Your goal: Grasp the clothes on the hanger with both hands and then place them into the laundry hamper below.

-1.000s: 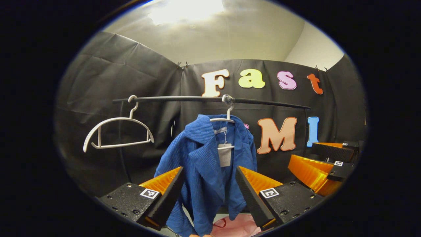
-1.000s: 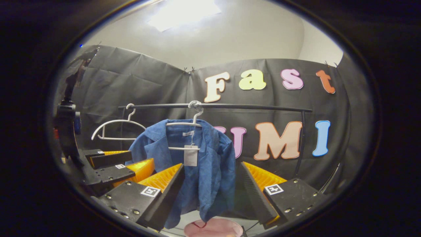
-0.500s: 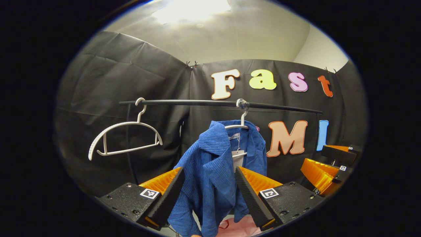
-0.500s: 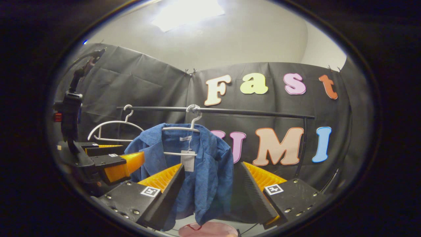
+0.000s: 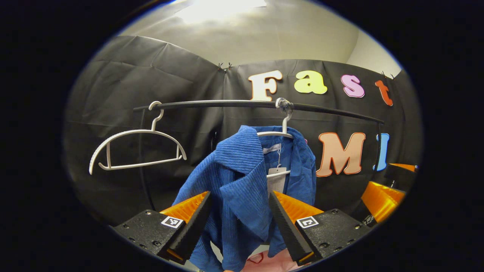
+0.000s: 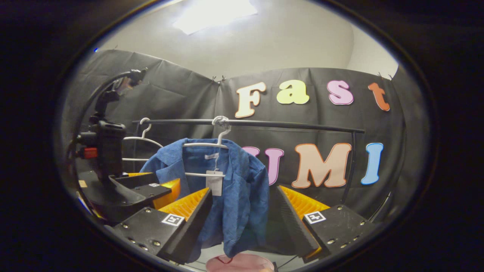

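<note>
Black-draped booth, rail across mid-frame. Left gripper view: blue jacket (image 5: 245, 189) on white hanger (image 5: 278, 133), centre frame; left hand-held gripper (image 5: 239, 211) spread apart around its collar, not clamped. Soft, light, ribbed; best pinched at shoulders. Right gripper view: right hand-held gripper (image 6: 242, 209) apart below jacket; pink hamper (image 6: 240, 263) bottom centre.

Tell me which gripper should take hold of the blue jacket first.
Left, probably. In its own view the left gripper is open with the blue jacket large between its fingers. The right gripper, also open, sees the jacket smaller and seemingly farther off, still on its hanger.
</note>
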Action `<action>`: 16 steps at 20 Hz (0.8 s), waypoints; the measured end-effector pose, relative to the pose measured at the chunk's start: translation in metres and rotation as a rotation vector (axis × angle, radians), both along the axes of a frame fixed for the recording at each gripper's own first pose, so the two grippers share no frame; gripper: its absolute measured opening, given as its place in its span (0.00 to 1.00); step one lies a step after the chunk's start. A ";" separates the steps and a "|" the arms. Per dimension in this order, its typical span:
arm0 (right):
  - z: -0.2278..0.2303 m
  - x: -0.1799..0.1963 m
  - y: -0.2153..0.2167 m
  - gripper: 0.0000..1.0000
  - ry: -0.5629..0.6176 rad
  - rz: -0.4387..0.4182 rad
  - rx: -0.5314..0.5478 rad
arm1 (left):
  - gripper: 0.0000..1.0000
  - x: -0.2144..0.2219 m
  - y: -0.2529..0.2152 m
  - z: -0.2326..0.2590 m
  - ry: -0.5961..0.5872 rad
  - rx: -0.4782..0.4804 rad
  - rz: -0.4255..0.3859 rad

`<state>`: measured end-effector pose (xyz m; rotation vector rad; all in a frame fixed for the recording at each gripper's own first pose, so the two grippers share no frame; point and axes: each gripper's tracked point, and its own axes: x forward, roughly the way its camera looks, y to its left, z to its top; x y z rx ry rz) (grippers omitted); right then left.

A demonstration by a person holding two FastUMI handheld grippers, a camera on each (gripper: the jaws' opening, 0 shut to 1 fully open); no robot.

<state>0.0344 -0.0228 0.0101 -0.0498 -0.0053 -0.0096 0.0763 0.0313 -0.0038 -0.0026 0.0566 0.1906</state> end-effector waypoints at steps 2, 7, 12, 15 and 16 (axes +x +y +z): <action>-0.001 0.000 -0.009 0.99 0.004 -0.011 -0.009 | 0.96 0.010 0.002 -0.004 0.003 0.013 0.027; -0.003 0.003 -0.026 0.99 0.009 -0.030 -0.041 | 0.84 0.020 0.018 -0.009 0.006 0.049 0.108; -0.007 0.018 -0.028 0.99 0.015 -0.011 -0.039 | 0.46 0.023 0.032 -0.012 0.005 0.042 0.137; -0.009 0.027 -0.022 0.99 0.018 0.014 -0.037 | 0.26 0.023 0.036 -0.011 0.007 0.046 0.141; -0.011 0.031 -0.019 0.99 0.020 0.022 -0.038 | 0.19 0.023 0.037 -0.012 0.011 0.049 0.140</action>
